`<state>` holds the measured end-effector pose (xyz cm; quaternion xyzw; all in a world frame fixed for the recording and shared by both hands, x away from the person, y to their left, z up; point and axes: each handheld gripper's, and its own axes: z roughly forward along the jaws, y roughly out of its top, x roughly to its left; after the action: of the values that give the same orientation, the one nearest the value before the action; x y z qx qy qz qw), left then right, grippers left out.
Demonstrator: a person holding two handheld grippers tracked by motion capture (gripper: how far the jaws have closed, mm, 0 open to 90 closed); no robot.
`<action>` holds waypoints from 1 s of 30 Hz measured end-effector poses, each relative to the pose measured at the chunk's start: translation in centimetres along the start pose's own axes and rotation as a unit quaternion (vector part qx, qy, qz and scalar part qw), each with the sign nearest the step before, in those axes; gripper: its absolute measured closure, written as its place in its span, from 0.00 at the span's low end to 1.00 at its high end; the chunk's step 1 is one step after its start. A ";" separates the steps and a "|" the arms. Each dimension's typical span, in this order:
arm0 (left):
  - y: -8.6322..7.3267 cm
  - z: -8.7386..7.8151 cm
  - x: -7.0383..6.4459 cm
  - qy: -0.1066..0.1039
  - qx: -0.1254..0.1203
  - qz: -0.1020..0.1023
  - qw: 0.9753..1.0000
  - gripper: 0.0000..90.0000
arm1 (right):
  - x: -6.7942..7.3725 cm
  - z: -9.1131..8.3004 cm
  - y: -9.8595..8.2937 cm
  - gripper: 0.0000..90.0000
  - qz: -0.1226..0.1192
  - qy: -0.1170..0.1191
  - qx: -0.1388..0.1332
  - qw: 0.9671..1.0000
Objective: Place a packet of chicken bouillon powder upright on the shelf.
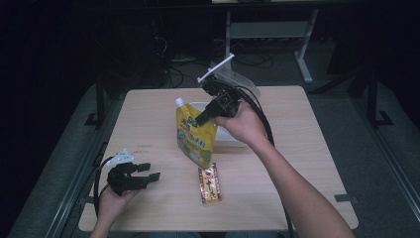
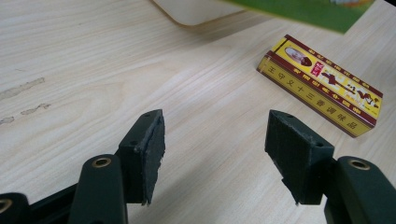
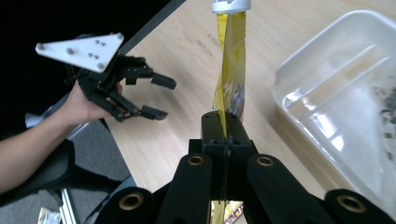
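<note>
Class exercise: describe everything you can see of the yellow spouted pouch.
The yellow pouch is a flexible, glossy refill bag printed in yellow and green, with a white screw cap at its top corner. It hangs upright, lifted above the table, pinched at its upper edge by the shut jaws of the right gripper.

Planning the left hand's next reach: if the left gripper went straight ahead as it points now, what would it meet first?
Probably bare table. The left gripper has open jaws aimed between the box and the tray; depth is unclear.
</note>
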<state>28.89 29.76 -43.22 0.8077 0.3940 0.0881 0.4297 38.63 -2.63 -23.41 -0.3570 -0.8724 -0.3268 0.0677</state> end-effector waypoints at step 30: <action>0.2 0.4 -0.3 0.004 0.009 0.015 1.000 0.38 | -3.6 0.4 3.2 0.99 0.124 -0.055 -0.078 0.988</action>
<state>28.97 29.21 -43.26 0.8172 0.3839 0.0941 0.4194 43.46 -2.75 -23.25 -0.4839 -0.7957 -0.3628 0.0316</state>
